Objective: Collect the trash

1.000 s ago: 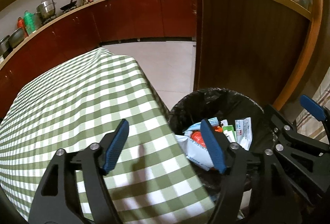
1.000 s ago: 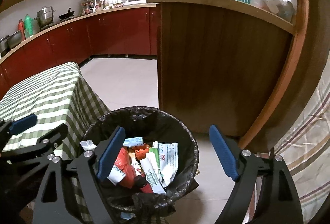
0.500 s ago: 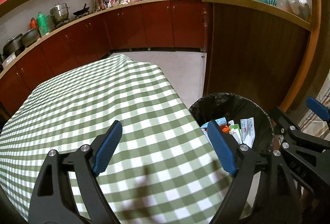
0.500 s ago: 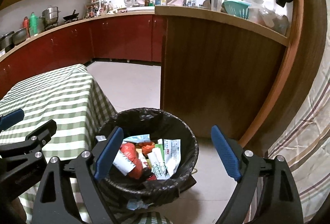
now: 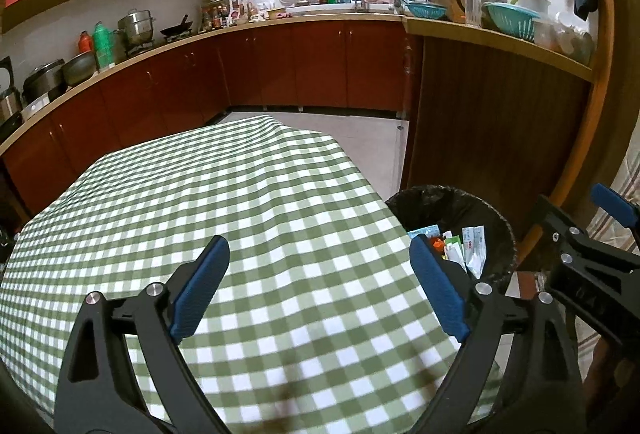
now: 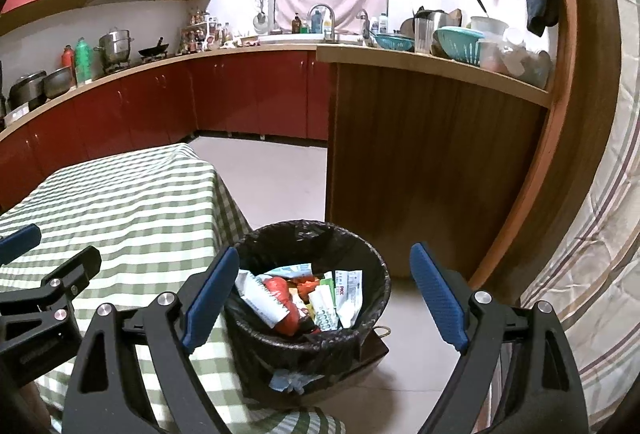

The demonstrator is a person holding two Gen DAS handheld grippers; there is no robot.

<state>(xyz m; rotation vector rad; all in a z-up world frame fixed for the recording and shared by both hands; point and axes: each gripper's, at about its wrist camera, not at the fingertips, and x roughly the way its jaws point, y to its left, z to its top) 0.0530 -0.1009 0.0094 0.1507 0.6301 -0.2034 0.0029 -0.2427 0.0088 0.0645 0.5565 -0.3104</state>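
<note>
Both sets of jaws are sitting spread wide with nothing between them. The left gripper (image 5: 319,290) is hanging over the green checked cloth (image 5: 224,218) covering the surface, and past its jaws there's only bare cloth. Its right blue pad (image 5: 436,294) is lining up with the edge of the bin (image 5: 502,234), which is standing on the floor just beyond the surface's corner, off to the right of the left jaws.

The right gripper (image 6: 324,294) is looking almost straight down into that bin (image 6: 370,258). The bin is showing in the gap between the right jaws, a bit below them and not touching either pad. It's lined with a black bag and is already holding the trash (image 6: 304,294): a pile of wrappers, white and green packets and something red, all lying loose inside. A crumpled bluish scrap (image 6: 294,380) is lying at the foot of the bin, on the near side.

From the right wrist view the left gripper (image 6: 20,242) is poking in at the far left over the cloth, and in the left view the right gripper (image 5: 614,208) is showing at the far right, beside the bin.

Further out beyond both jaws there's a wooden counter panel (image 6: 420,162) right behind the bin, then red cabinets (image 5: 280,70) running round the kitchen, with a sink (image 6: 308,36) under the curtained window.
</note>
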